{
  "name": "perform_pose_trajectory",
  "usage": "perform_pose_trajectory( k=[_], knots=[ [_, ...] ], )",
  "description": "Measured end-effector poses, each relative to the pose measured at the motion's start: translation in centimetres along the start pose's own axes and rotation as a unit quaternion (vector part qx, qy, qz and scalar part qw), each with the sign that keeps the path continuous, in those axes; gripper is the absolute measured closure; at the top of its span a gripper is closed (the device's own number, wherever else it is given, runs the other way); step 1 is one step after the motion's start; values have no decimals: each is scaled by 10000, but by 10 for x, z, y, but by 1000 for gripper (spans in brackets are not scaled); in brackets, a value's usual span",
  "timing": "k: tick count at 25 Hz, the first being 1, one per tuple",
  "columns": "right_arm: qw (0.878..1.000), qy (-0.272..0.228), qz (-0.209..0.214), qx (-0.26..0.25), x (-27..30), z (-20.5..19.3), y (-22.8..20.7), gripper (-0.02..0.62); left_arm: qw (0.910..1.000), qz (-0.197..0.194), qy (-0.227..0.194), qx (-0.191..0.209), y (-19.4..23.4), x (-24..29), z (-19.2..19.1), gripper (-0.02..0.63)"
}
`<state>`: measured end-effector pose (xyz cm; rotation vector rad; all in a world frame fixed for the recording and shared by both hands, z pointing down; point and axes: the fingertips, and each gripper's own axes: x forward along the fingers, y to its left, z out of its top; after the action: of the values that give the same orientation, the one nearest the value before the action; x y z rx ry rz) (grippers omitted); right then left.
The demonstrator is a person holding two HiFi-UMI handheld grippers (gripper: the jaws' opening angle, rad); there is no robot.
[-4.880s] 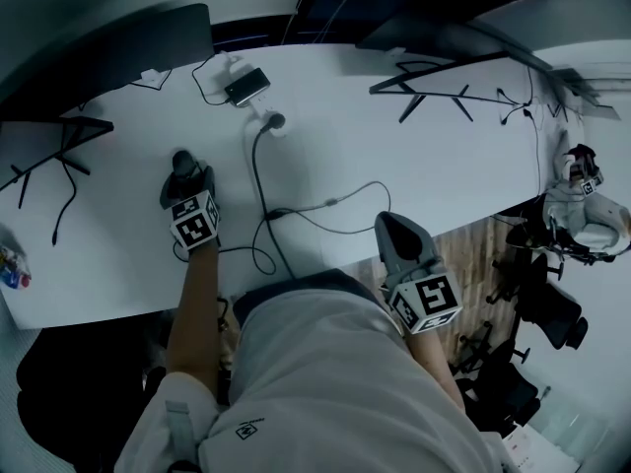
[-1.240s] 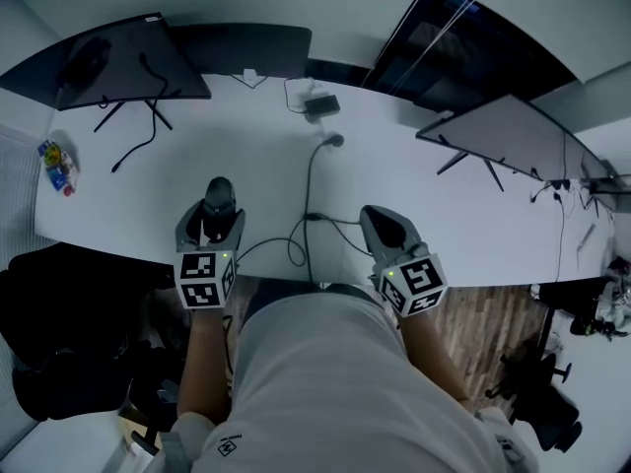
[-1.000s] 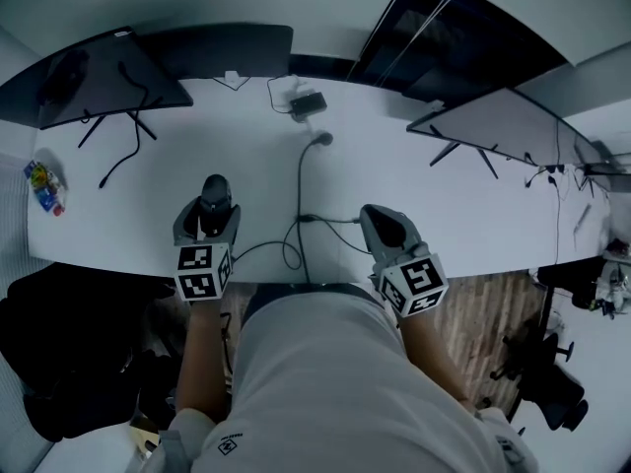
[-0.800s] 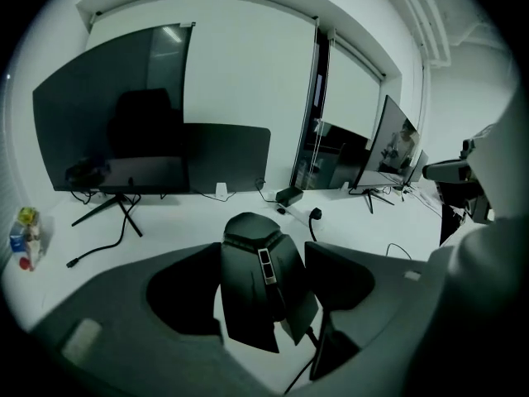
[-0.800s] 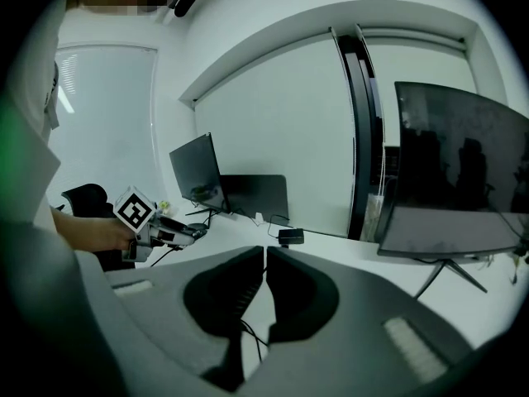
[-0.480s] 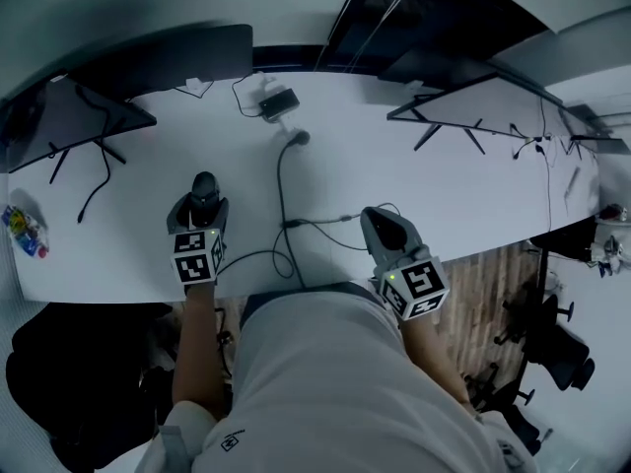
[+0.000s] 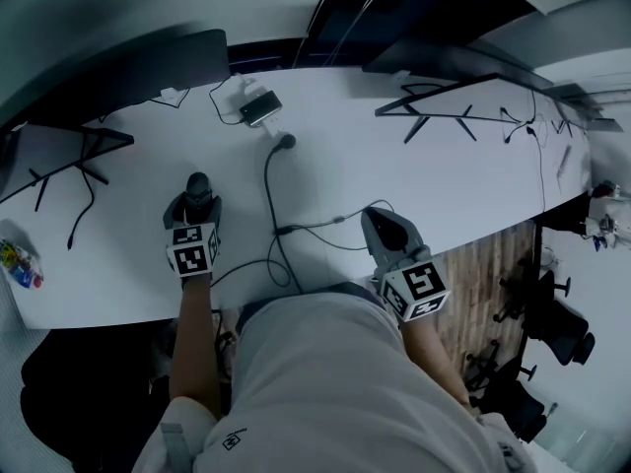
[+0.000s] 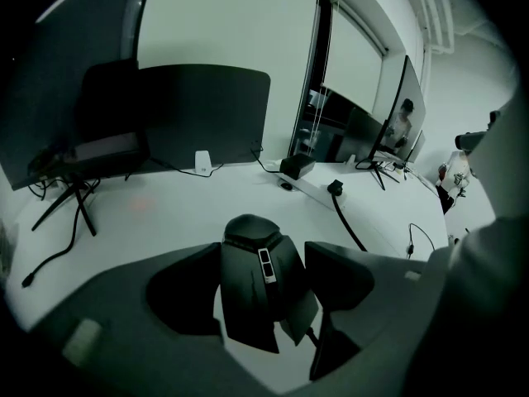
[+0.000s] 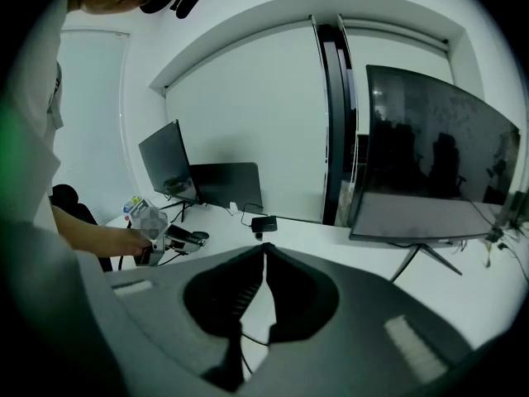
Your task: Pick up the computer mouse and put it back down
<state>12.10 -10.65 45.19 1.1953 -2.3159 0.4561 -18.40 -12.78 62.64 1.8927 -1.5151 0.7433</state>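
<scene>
Now, the mouse: a black, angular computer mouse [image 8: 263, 284] with a pale strip by its scroll wheel sits between the jaws of the left gripper [image 7: 196, 201], its nose pointing toward the back of the desk. In the head view it [image 7: 198, 183] shows at that gripper's tip, over the left half of the desk.
Mouse and desk: the mouse is low over the white top; whether its base touches the surface I cannot tell.
Left gripper: its jaws are spread wide and pinch the mouse by its two flanks. The gripper tilts steeply down, and its marker cube [image 7: 192, 249] faces the head camera.
Mouse cord: a thin black cord [image 7: 246, 264] lies in a loop on the desk behind the mouse, near the front edge.
Right gripper: its [image 9: 264, 251] jaws are pressed together with the tips meeting and nothing between them. It hovers over the desk's front edge, well apart from the mouse, to its right.
Desk: a long white tabletop [image 7: 454, 180].
Power lead: a thicker black cable [image 7: 266, 190] runs from a round plug [image 7: 286, 142] down the middle of the desk, between the two grippers.
Small box: a dark rectangular box [image 7: 259, 108] lies near the back edge, just beyond the plug.
Monitors: a dark flat monitor [image 8: 202, 114] stands at the back left, and another dark screen [image 9: 438, 160] on a thin-legged stand at the right.
Packet: a small colourful packet [image 7: 20, 264] lies at the desk's far left edge.
Person: a pale shirt [image 7: 325, 382], with a bare forearm [image 7: 192, 333] behind the left gripper.
Floor: wood-pattern boards [image 7: 493, 264], with a black office chair [image 7: 557, 313] to the right.
</scene>
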Motion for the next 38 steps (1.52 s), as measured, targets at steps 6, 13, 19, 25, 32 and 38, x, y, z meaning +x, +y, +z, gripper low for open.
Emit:
perform_pose_trajectory(
  k=[6, 13, 19, 25, 32, 38],
  knots=[
    [9999, 127, -46, 73, 7, -4, -4, 583, 9998, -37, 188, 41, 3, 19, -7, 281],
    [9997, 210, -101, 101, 12, -5, -7, 583, 9996, -64, 228, 141, 6, 34, -13, 281],
    [9997, 215, -84, 113, 13, -7, -8, 583, 9992, 0, 327, 249, 8, 40, -19, 281],
    [9997, 220, -77, 109, 12, -7, -8, 583, 9989, 64, 431, 166, 13, 43, -28, 287],
    [9998, 185, -41, 97, 12, -7, -8, 583, 9990, 23, 405, 164, 12, 44, -29, 266],
    [9999, 93, 3, 72, 8, -2, -5, 583, 9991, 78, 374, 187, 13, 34, -27, 264]
  ],
)
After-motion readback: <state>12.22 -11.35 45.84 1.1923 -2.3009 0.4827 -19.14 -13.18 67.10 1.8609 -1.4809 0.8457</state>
